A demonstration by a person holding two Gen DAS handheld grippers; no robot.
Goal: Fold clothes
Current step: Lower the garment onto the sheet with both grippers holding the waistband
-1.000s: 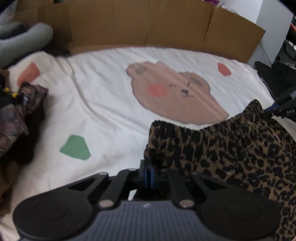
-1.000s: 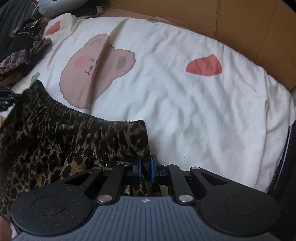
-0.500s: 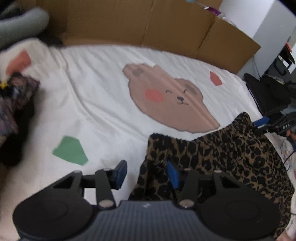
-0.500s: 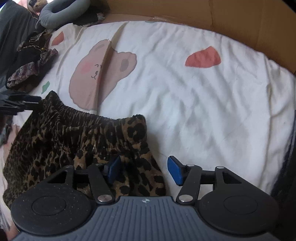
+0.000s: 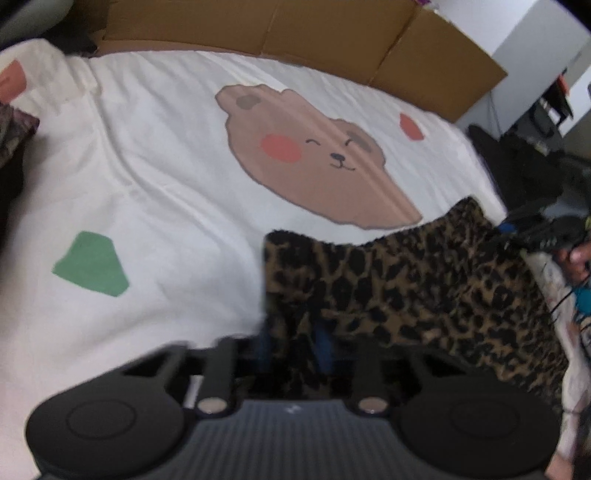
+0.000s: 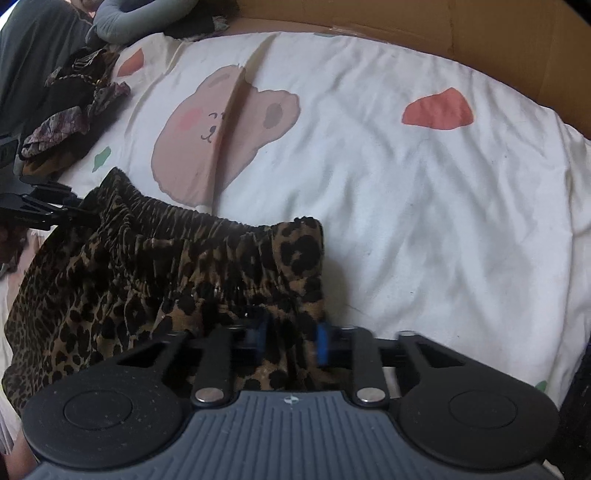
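Leopard shorts (image 5: pixel 417 280) lie at lower right of the bear-print bed sheet (image 5: pixel 166 177). Left tongs (image 5: pixel 293 347) and right tongs (image 6: pixel 290 341), both closing, each pinch a waistband corner between their blue pads.

Left wrist view: close above the bed (image 5: pixel 166 192), steeply down, facing the cardboard (image 5: pixel 332 33) at its far edge. Right wrist view: likewise, from the opposite side. Shared: bear print (image 5: pixel 314 158) (image 6: pixel 221 129), leopard garment (image 5: pixel 424 280) (image 6: pixel 147 266), each other's gripper.
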